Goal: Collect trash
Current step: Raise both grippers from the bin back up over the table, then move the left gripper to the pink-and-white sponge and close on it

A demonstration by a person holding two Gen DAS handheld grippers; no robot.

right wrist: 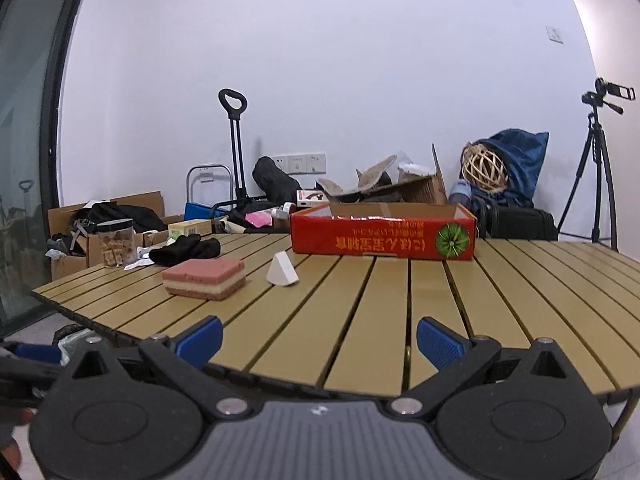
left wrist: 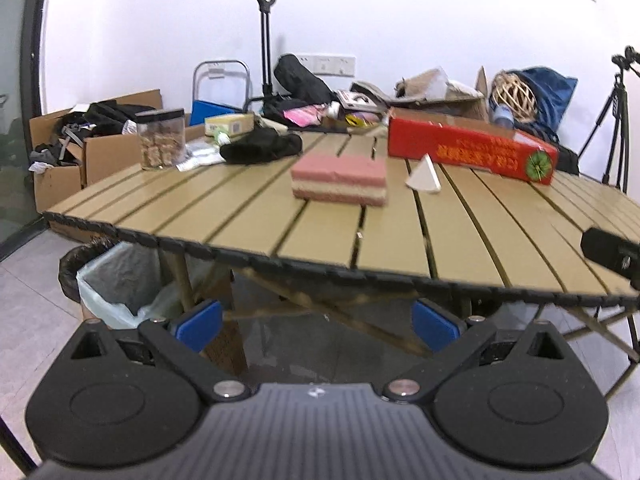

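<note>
White wall behind, slatted worktop point(right wrist: 360, 300) in front. Both grippers empty, jaws wide: left gripper point(left wrist: 316, 330) hangs below the near edge, right gripper point(right wrist: 320, 340) just over it. White wedge point(right wrist: 282, 270) sits mid-worktop, between sponge point(right wrist: 204, 278) and red box point(right wrist: 380, 236). Lined bin point(left wrist: 116, 280) stands under the left edge.

Tabletop point(right wrist: 360, 320): sponge point(right wrist: 204, 278) left of centre; wedge point(right wrist: 282, 274) just right of it; open box point(right wrist: 382, 232) behind, centre-right; gloves point(right wrist: 184, 250) and jar point(right wrist: 114, 242) at left rear. Bin point(left wrist: 108, 280) under tabletop's left edge. Tripod point(right wrist: 596, 168) far right.
</note>
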